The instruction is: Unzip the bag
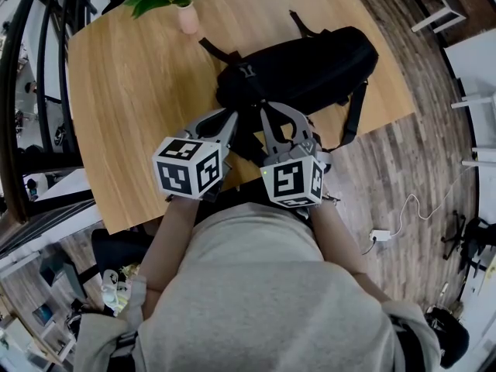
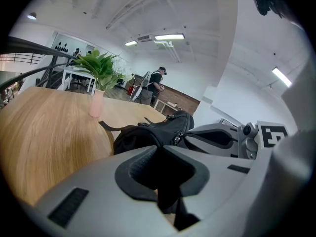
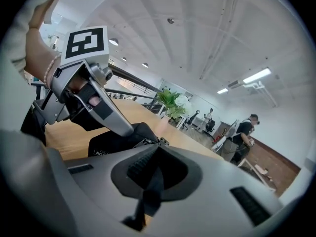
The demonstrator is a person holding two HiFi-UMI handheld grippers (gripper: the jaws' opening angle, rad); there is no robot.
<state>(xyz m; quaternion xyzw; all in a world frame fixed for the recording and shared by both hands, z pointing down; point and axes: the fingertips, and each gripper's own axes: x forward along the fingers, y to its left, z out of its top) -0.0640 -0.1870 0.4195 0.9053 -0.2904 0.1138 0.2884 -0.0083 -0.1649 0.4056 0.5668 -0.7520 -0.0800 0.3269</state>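
Observation:
A black bag (image 1: 310, 64) lies across the wooden table (image 1: 132, 91), its near end towards me. Both grippers meet at that near end, side by side. My left gripper (image 1: 232, 118) is shut on a fold of black bag material, seen pinched between its jaws in the left gripper view (image 2: 159, 152). My right gripper (image 1: 267, 116) is shut on a narrow black strap of the bag that hangs down through its jaws (image 3: 157, 152). I cannot tell whether that strap is the zipper's pull. A metal zip slider (image 2: 176, 140) shows on the bag just past the left jaws.
A pink vase with green plant (image 1: 186, 14) stands at the table's far side, beyond the bag. The bag's shoulder straps (image 1: 353, 118) trail off towards the right table edge. A person (image 2: 157, 85) stands far off in the room. A cable and plug (image 1: 380, 235) lie on the floor to the right.

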